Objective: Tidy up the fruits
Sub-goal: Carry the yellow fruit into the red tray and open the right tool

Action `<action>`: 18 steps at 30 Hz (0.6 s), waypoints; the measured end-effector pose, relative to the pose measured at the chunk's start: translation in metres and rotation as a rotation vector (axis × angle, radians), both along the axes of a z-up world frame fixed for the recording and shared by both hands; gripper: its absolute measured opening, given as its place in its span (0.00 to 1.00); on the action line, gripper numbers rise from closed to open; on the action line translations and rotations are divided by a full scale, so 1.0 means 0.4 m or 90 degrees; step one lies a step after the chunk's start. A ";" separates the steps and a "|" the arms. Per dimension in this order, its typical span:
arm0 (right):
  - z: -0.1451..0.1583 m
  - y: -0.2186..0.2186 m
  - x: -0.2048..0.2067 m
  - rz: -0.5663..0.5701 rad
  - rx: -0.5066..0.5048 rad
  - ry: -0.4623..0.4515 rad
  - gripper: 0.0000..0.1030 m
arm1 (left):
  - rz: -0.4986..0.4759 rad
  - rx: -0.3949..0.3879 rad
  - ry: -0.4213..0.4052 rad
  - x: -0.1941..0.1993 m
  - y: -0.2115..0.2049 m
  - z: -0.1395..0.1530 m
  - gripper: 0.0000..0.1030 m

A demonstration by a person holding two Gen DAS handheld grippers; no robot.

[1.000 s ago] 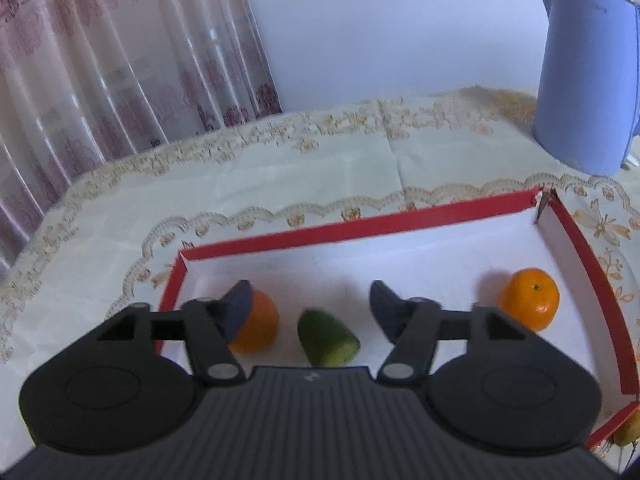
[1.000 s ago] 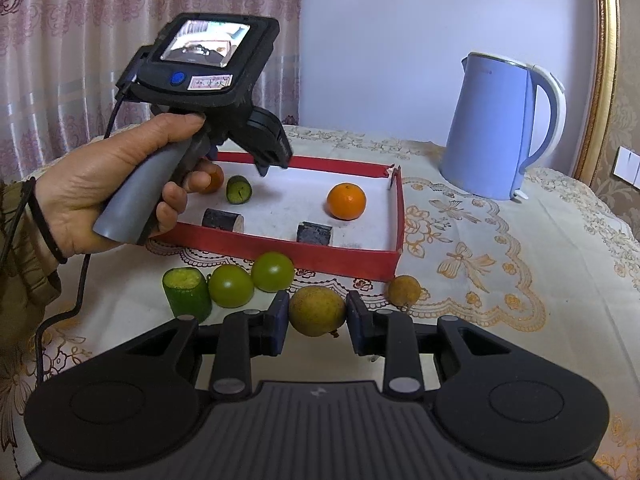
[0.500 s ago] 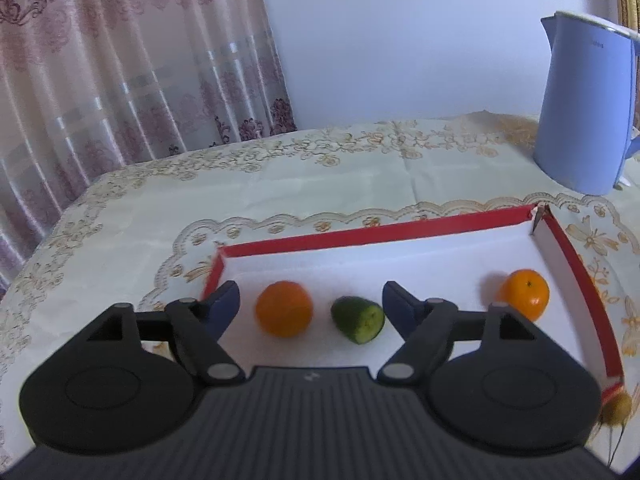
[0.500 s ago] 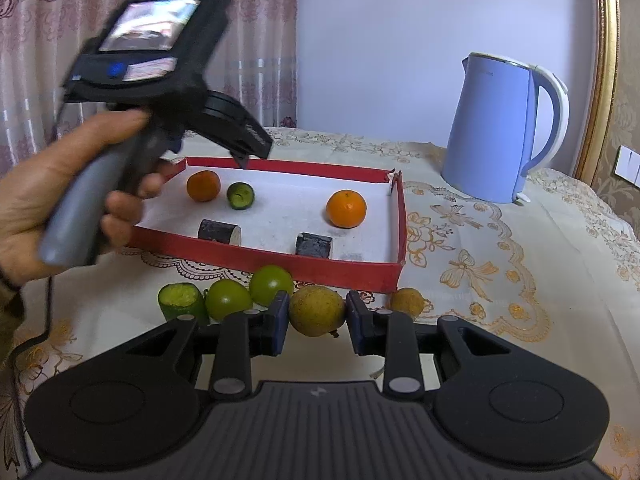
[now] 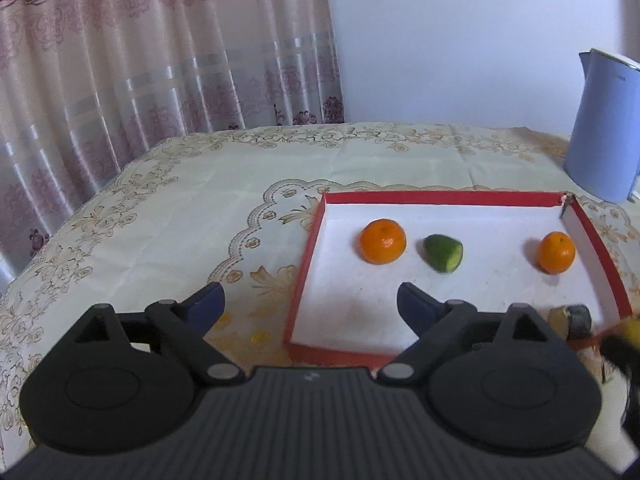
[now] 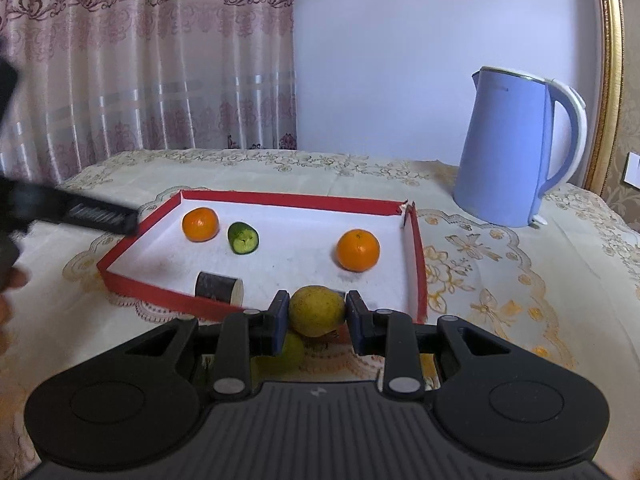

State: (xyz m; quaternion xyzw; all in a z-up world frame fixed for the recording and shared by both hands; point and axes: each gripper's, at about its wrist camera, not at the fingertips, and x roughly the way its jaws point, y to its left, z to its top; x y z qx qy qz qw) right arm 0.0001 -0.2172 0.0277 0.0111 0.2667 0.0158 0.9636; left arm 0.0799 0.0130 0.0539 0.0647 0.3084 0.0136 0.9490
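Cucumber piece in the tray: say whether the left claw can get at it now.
Probably yes: the left claw, opening and empty, faces the cucumber piece with only the low tray wall between.

Behind the yellow pear [image 6: 317, 310] in my right gripper [image 6: 316, 316], a dark piece in the red tray [image 6: 418, 264] is nearly all hidden. A green fruit [image 6: 294, 347] below shows only partly. My left gripper [image 6: 80, 212] is a blur, cut off at the frame's edge. The kettle [image 5: 604, 128] is cropped in my left view.
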 end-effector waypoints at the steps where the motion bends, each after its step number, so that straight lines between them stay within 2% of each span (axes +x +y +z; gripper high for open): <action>1: 0.000 0.002 0.014 0.001 -0.002 0.000 0.29 | -0.001 -0.002 0.002 -0.007 0.006 -0.002 0.92; 4: 0.004 0.001 0.058 0.002 0.006 0.005 0.29 | -0.008 -0.001 -0.003 -0.032 0.012 -0.003 0.95; 7: 0.006 -0.004 0.105 -0.003 0.016 0.013 0.29 | -0.002 0.025 -0.018 -0.055 0.012 -0.006 0.98; 11: 0.005 0.002 0.177 -0.004 0.002 0.022 0.29 | -0.003 0.009 -0.012 -0.066 0.032 -0.009 0.98; 18: -0.006 0.011 0.297 -0.011 -0.007 0.042 0.29 | -0.008 0.020 -0.007 -0.084 0.046 -0.024 0.98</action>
